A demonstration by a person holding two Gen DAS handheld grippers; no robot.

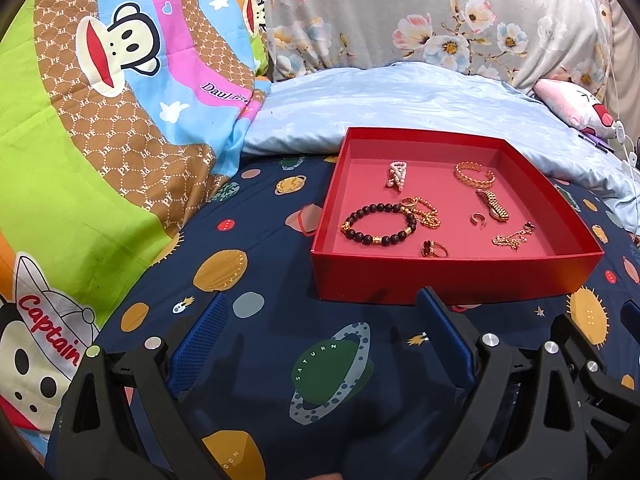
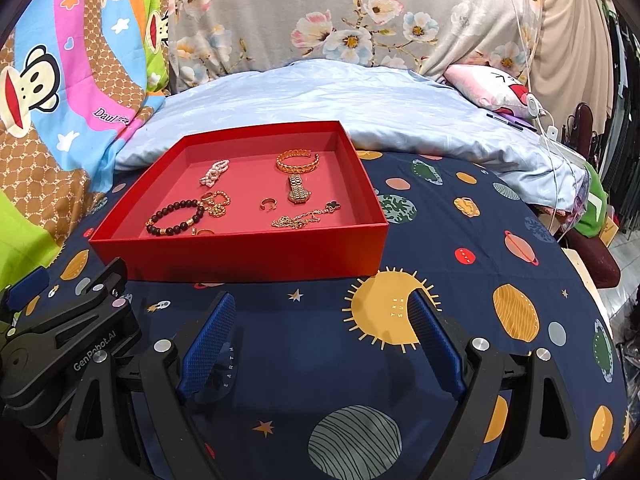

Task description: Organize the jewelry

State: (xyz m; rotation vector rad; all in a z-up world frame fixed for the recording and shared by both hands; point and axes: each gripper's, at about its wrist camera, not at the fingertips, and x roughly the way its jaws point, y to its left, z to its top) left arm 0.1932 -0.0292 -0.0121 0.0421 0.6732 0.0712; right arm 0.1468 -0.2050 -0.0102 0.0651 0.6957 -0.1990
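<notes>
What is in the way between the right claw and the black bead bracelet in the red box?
Only the near wall of the open red cardboard box. The black bead bracelet with gold charms lies just behind it, so the right gripper, jaws open, must go over that wall. Nothing else visible blocks it.

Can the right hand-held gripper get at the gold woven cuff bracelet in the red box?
Probably yes: the right hand-held gripper is open, the red box has no lid, and the gold woven cuff bracelet lies uncovered.
</notes>
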